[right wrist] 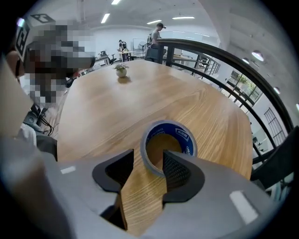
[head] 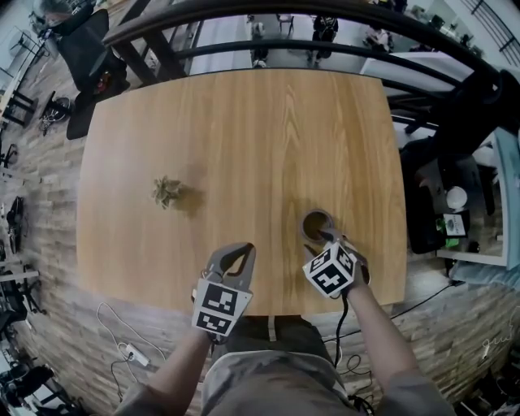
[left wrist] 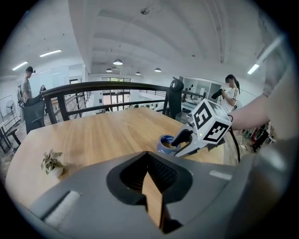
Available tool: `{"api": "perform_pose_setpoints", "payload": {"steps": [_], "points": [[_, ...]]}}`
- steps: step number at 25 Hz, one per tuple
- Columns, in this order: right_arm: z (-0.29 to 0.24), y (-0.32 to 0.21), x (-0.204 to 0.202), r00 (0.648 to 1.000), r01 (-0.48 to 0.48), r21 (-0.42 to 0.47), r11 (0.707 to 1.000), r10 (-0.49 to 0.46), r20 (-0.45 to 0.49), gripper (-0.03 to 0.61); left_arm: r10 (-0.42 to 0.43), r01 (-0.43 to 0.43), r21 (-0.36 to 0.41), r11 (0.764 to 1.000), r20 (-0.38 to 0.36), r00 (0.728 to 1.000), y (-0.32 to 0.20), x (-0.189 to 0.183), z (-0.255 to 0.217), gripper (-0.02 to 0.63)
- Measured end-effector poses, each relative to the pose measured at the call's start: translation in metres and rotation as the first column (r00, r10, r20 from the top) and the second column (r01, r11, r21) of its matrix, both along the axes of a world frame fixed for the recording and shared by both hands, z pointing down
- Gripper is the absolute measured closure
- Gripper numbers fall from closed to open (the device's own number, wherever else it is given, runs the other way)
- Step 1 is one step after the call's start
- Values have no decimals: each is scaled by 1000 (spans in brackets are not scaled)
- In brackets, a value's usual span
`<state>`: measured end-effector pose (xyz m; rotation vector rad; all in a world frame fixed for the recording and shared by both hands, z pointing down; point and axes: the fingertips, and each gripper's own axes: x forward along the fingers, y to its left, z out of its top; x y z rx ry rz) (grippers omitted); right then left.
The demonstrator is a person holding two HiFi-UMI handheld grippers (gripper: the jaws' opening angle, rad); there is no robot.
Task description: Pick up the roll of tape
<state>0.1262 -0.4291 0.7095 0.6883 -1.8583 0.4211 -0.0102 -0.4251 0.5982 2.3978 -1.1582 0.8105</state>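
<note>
The roll of tape (head: 317,223) is grey outside with a blue core and lies flat on the wooden table (head: 260,130), near its front right. My right gripper (head: 329,238) is open at the roll. In the right gripper view (right wrist: 148,156), its right jaw stands inside the hole of the roll (right wrist: 187,140) and its left jaw stands outside, with the near wall between them. My left gripper (head: 236,250) is shut and empty, low over the table's front edge, left of the roll. The left gripper view (left wrist: 147,161) shows the roll (left wrist: 166,142) ahead to the right, under the right gripper (left wrist: 184,137).
A small potted plant (head: 166,192) stands on the table's left side. A dark railing (head: 268,12) runs behind the far edge, and a black chair (head: 89,49) sits at the back left. Dark office furniture (head: 443,187) crowds the right side. People stand in the background.
</note>
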Motion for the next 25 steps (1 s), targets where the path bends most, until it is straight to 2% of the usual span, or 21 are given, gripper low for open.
{"api": "perform_pose_setpoints", "payload": {"steps": [4,6,9,11,15,18,20,22,25], "points": [[5,0,3,994,63,15,998,-61,-93,386,-2,2,-4,1000,5,1000,2,0,2,612],[6,-1,4,990,80,24,997,-77,-118,440,-2,2,-6,1000,6,1000,3,0,2,612],[6,0,1,991,83,17,996,-80,-111,463,-1,1,-3,1000,9,1000,5,-2,1,612],[4,2,-2,995,63,8,998,-62,-80,504,-3,3,9,1000,3,1000,4,-3,-3,612],[-8,13,-7,998,-25,-51,998,28,51,525,-13,14,37,999,-12,1000,5,-7,-16,613],[-34,14,-13,977,-95,-72,993,107,185,526,-23,24,62,998,-15,1000,5,-12,-30,612],[-59,9,-15,942,-157,-76,985,173,288,526,-31,33,97,995,-25,999,2,-16,-43,612],[-88,0,-17,892,-219,-75,973,231,389,526,-34,39,142,989,-35,999,-3,-19,-59,613],[-139,-10,-18,836,-272,-19,962,246,491,526,-31,39,198,979,-43,999,-6,-23,-88,612]]}}
